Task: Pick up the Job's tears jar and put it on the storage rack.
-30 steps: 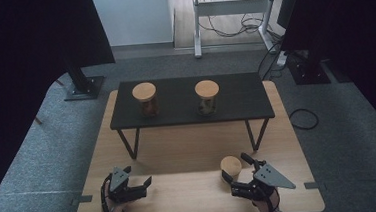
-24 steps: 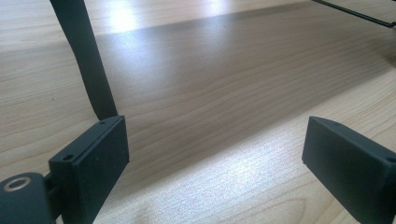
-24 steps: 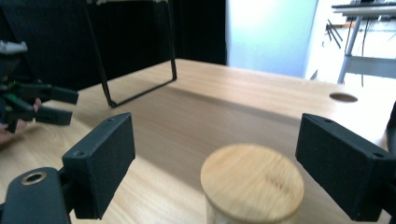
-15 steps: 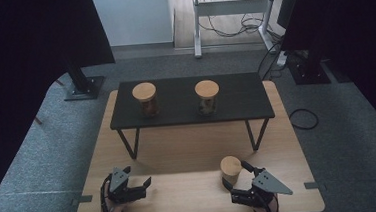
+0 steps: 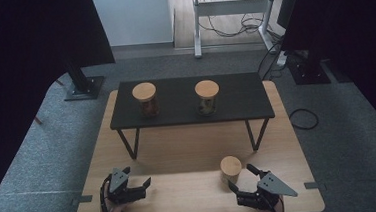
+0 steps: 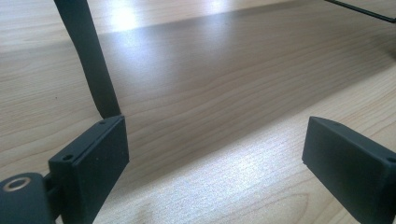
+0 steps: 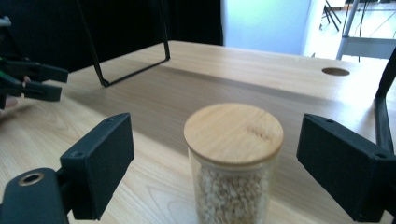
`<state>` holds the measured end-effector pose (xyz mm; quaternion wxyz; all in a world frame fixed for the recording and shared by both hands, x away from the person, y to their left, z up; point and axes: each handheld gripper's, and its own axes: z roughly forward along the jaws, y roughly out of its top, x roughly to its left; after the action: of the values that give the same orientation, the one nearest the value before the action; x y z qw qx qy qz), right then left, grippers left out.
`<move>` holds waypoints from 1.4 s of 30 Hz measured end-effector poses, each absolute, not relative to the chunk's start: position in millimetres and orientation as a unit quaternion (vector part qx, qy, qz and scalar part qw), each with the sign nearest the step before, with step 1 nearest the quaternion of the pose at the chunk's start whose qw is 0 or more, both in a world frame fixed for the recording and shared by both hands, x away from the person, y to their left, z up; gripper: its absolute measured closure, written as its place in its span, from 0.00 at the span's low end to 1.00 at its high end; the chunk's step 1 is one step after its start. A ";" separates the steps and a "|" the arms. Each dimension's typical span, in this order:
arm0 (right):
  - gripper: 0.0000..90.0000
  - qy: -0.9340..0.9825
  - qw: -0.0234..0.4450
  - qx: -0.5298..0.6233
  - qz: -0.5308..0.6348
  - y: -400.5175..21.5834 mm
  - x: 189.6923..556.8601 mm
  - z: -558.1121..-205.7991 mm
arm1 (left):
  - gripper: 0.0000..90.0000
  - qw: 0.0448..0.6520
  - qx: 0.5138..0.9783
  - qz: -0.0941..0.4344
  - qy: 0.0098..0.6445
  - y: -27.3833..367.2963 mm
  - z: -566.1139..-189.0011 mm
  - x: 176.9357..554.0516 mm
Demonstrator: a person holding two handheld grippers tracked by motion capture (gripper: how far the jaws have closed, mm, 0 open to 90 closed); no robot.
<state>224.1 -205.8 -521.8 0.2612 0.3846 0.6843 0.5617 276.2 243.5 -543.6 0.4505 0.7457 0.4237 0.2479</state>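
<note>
A small glass jar [image 5: 230, 168] with a round wooden lid stands upright on the light wooden table [image 5: 179, 146], near its front right. In the right gripper view the jar [image 7: 233, 154] holds pale grains and sits between the two black pads, with a gap on each side. My right gripper [image 5: 240, 177] is open just behind the jar; its jaws have just been opening wider around it. My left gripper [image 5: 138, 175] rests low at the front left, open, with bare wood between its pads [image 6: 93, 163].
A black low bench [image 5: 235, 100] stands across the table's far half, carrying two more wooden-lidded jars [image 5: 144, 96] [image 5: 207, 95]. One thin black leg [image 6: 91, 60] of it rises close ahead of the left gripper. A round hole [image 7: 335, 71] is cut in the tabletop.
My right gripper has sunk and drawn back a little toward the table's near edge, and its jaws stand wider. The jar and the left gripper have kept their places.
</note>
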 end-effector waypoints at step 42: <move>0.08 0.722 0.277 0.413 0.481 -187.3 264.0 -548.5 | 0.07 0.445 0.753 0.240 0.422 238.0 -546.4 276.8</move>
<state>264.0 -187.3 -548.5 0.2769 0.4133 0.7222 0.4805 276.8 238.0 -546.4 0.4451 0.7527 0.4217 0.2398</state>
